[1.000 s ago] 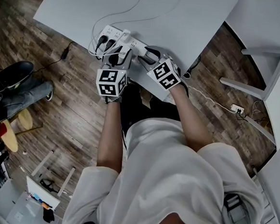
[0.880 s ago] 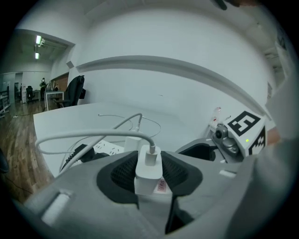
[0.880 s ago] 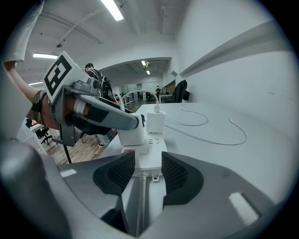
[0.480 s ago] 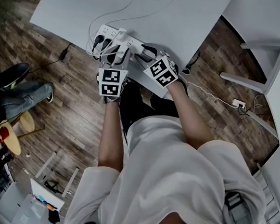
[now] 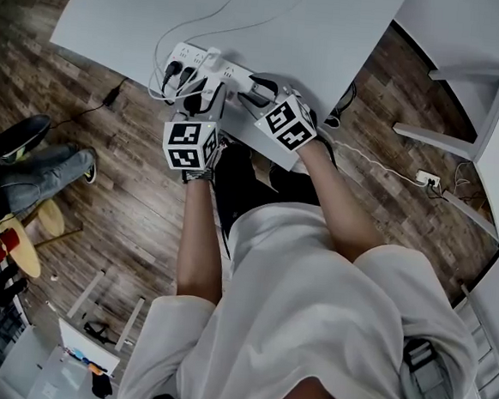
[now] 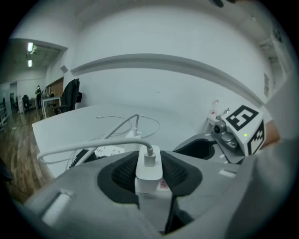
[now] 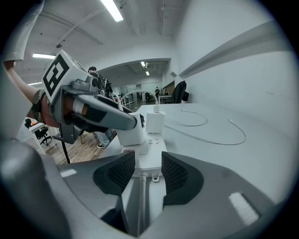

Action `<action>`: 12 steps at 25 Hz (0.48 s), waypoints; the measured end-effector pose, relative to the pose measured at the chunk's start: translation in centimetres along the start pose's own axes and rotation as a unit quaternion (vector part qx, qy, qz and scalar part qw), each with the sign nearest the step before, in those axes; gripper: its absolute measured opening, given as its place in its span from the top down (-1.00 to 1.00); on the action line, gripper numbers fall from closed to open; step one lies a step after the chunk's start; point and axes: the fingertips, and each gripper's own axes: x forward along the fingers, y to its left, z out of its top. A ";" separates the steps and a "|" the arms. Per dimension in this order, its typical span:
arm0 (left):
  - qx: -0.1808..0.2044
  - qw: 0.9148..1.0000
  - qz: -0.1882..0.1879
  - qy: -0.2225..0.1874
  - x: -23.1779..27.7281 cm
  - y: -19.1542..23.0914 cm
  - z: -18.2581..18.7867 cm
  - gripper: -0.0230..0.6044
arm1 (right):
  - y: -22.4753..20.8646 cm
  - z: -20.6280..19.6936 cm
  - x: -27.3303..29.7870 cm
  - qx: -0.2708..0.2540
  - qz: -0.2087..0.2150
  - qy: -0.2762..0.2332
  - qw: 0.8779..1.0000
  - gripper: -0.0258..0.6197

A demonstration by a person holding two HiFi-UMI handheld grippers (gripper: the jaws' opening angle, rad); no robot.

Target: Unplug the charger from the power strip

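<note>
Left gripper (image 6: 148, 181) has its two dark ribbed pads pressed against the sides of a white charger (image 6: 149, 167), which stands upright between them with its cable plugged into the top. Beside it, the right gripper (image 7: 144, 172) has its jaws closed narrow on the near end of the white power strip (image 7: 148, 151), one pad on each long side, with the strip's own cord running back under the jaws. From the right gripper view the charger sits on the strip's top face, close to that clamped end; whether its pins are seated in the socket I cannot tell. Both grippers meet at the near edge of the white table (image 5: 331, 37), where the strip lies along the edge.

Just past the held charger a second white adapter (image 7: 155, 122) stands plugged in the strip, its thin lead rising from the top. Further along the strip two black plugs (image 5: 177, 72) sit side by side at the far end. The charger's white cable (image 6: 93, 147) arcs off to the left, and more white leads (image 7: 219, 137) loop loosely over the tabletop beyond.

Below the table runs a wooden plank floor (image 5: 129, 193). Off to the left someone sits with legs in jeans (image 5: 37, 169), and to the right a small white wall plug (image 5: 423, 177) lies on the floor near white furniture (image 5: 495, 136)
</note>
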 end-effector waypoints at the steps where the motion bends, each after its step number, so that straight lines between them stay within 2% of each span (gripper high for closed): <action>1: 0.017 1.000 0.002 0.006 0.0 -0.1 0.0 0.47 | 0.0 0.0 0.0 0.001 0.000 0.000 1.000 0.36; 5: 0.077 0.997 0.010 0.026 0.1 -0.9 0.0 0.48 | 0.1 -0.2 0.0 0.001 -0.001 0.001 1.000 0.36; 7: 0.083 0.996 0.011 0.030 0.1 -1.0 0.0 0.48 | 0.0 -0.2 0.0 0.001 -0.002 0.000 1.000 0.36; 9: 0.067 0.997 0.011 0.023 0.0 -0.9 0.0 0.48 | 0.1 -0.2 -0.1 0.003 -0.002 0.001 1.000 0.36; 12: 0.004 1.000 0.014 -0.014 -0.9 0.1 1.1 0.47 | 0.0 -0.2 -0.2 0.002 -0.001 -0.001 1.000 0.36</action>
